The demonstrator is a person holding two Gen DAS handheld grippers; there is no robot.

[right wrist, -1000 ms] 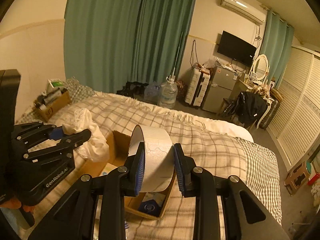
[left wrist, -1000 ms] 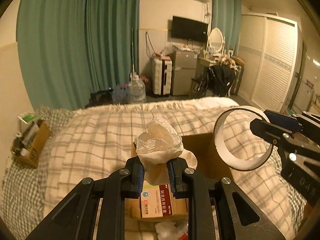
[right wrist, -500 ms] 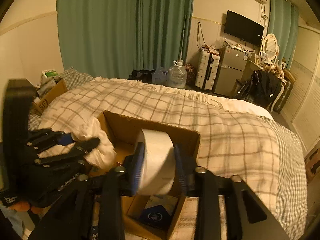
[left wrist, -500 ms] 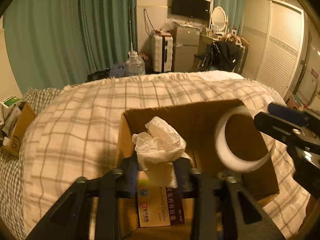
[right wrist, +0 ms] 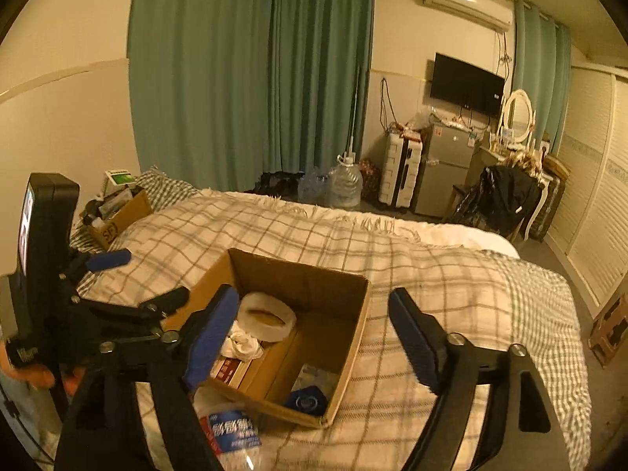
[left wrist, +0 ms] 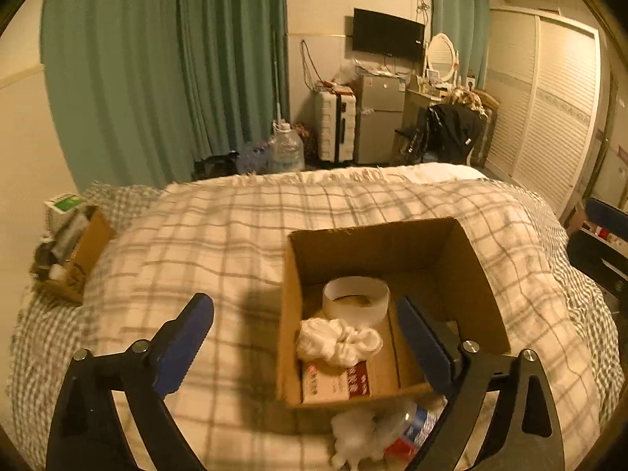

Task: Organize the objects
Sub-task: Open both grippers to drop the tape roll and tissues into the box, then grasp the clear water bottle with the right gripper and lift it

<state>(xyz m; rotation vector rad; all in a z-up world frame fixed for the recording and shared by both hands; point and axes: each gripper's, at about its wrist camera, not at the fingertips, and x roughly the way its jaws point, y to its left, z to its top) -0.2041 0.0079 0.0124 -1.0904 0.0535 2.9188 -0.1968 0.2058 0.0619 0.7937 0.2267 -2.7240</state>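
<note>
Both grippers hang above a cardboard box that sits on a bed with a checked blanket. The left gripper has its jaws spread wide and holds nothing; its blue pads straddle the left wall of the box, one outside over the blanket, the other over the box interior. The right gripper is likewise wide open and empty, with one pad over the near left corner of the box and the other beyond its right wall.

Inside the box, a roll of white tape lies flat toward the middle. Just in front of it, touching it, sits a crumpled white cloth, which rests on a red and white medicine packet. In the right wrist view a dark blue item lies in the near right corner of the box.

A plastic bottle lies on the blanket just beside the near wall of the box. A second, smaller box of odds and ends stands far left on the bed.
</note>
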